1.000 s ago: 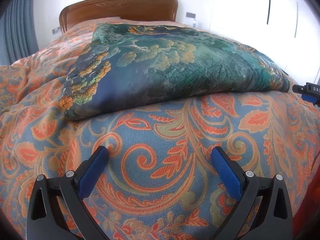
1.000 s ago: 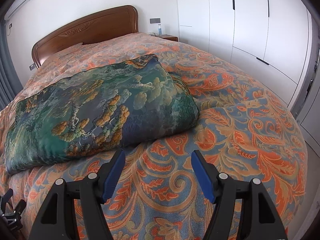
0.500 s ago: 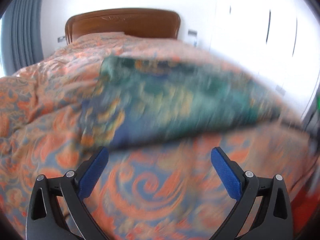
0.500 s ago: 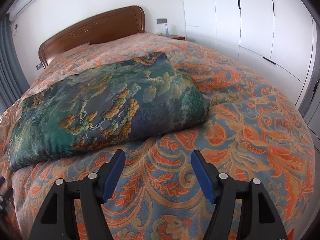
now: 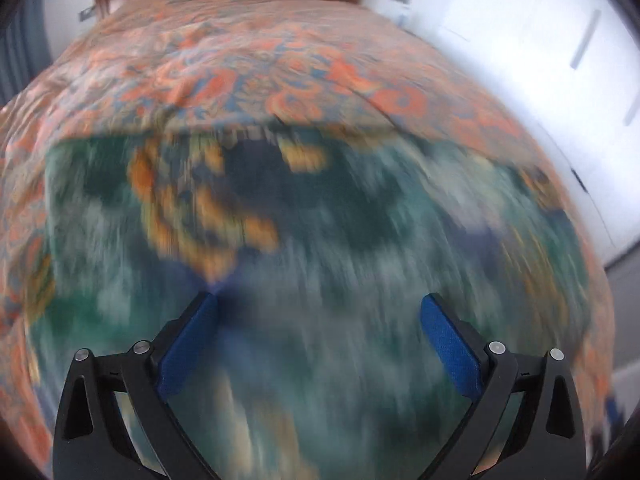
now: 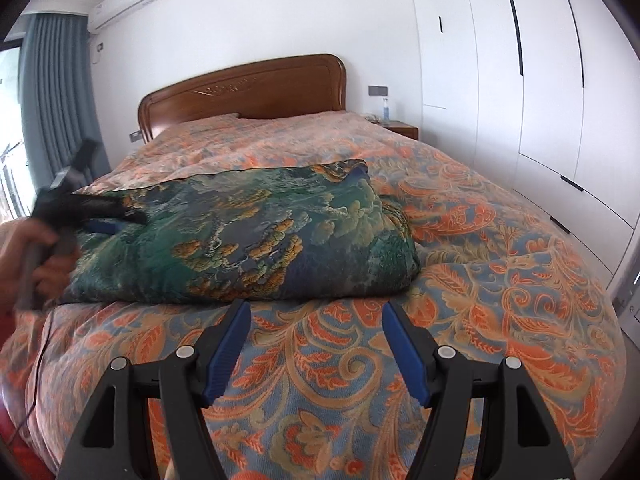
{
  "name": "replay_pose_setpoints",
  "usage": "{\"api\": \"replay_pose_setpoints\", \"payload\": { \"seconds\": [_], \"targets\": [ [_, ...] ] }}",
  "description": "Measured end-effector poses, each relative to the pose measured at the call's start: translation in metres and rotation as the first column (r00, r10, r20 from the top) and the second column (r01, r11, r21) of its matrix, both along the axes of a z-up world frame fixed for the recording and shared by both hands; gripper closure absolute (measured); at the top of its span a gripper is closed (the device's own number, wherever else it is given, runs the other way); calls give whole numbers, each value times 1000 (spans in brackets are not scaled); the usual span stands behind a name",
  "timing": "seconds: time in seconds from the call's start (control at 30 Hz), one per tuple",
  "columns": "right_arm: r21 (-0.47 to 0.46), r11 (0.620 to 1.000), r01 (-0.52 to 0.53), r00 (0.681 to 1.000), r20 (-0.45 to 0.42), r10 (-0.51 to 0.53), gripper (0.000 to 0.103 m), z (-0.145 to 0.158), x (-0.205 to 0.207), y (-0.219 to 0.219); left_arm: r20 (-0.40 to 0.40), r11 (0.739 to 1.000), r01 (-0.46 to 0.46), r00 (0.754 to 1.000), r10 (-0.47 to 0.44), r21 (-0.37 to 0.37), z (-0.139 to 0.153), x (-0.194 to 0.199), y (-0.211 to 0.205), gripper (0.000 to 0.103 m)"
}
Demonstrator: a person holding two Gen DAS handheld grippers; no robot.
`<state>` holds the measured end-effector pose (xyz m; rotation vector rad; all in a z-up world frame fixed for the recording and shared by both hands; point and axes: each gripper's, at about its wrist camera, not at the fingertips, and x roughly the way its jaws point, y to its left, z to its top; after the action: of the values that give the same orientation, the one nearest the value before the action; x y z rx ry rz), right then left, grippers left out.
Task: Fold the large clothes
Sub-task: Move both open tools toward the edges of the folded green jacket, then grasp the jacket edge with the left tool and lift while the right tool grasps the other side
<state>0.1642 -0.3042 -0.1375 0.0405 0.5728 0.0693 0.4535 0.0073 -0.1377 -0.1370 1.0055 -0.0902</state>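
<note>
A folded green, blue and gold patterned garment [image 6: 248, 240] lies in a thick rectangle on the bed's orange paisley cover [image 6: 500, 280]. In the left wrist view the garment [image 5: 320, 248] fills the blurred picture, and my left gripper [image 5: 318, 308] hovers over it, open with nothing between its blue pads. In the right wrist view that left gripper [image 6: 116, 220] reaches over the garment's left end, held by a hand [image 6: 44, 264]. My right gripper [image 6: 316, 320] stands open just short of the garment's near edge, over the bed cover, empty.
A wooden headboard [image 6: 244, 92] stands at the far end of the bed. White wardrobe doors [image 6: 540, 80] line the right wall, with a small nightstand [image 6: 402, 128] beside them. A grey curtain [image 6: 52, 92] hangs at the left. A thin cable [image 6: 40, 360] trails over the bed's left edge.
My left gripper swept forward from the bed cover to above the garment, blurring its view. The right gripper tilted up a little, so the headboard and wall show more.
</note>
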Motion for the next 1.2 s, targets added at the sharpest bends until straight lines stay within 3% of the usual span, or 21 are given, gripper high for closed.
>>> {"api": "replay_pose_setpoints", "payload": {
  "seconds": [0.17,0.37,0.5,0.73,0.87,0.97,1.07,1.1,1.2],
  "targets": [
    [66,998,-18,999,-26,20,29,-13,-12,-6,9,999,-12,1000,12,30,11,54,-22,2],
    [112,993,-37,998,-51,43,29,-21,-7,-7,-15,997,13,1000,-12,71,0,52,-36,2],
    [118,992,-40,998,-42,45,29,-18,-8,-5,10,987,76,997,-78,143,-4,13,-45,2],
    [177,984,13,997,-77,0,29,-18,-3,-15,43,971,158,985,-168,182,-8,-85,-61,1],
    [212,976,54,994,-107,-32,29,-17,3,-24,62,960,228,968,-241,163,8,-119,-73,1],
    [293,952,91,985,-166,-43,28,-23,24,-39,132,959,259,953,-274,116,25,-129,-81,1],
    [374,909,185,971,-214,-110,28,-33,51,-62,138,948,300,940,-312,106,24,-128,-96,1],
    [411,886,215,963,-238,-123,28,-37,60,-70,125,941,319,935,-332,111,18,-126,-104,1],
    [580,763,287,944,-305,-123,28,-55,86,-94,55,924,359,928,-368,131,-7,-117,-123,1]
  ]
}}
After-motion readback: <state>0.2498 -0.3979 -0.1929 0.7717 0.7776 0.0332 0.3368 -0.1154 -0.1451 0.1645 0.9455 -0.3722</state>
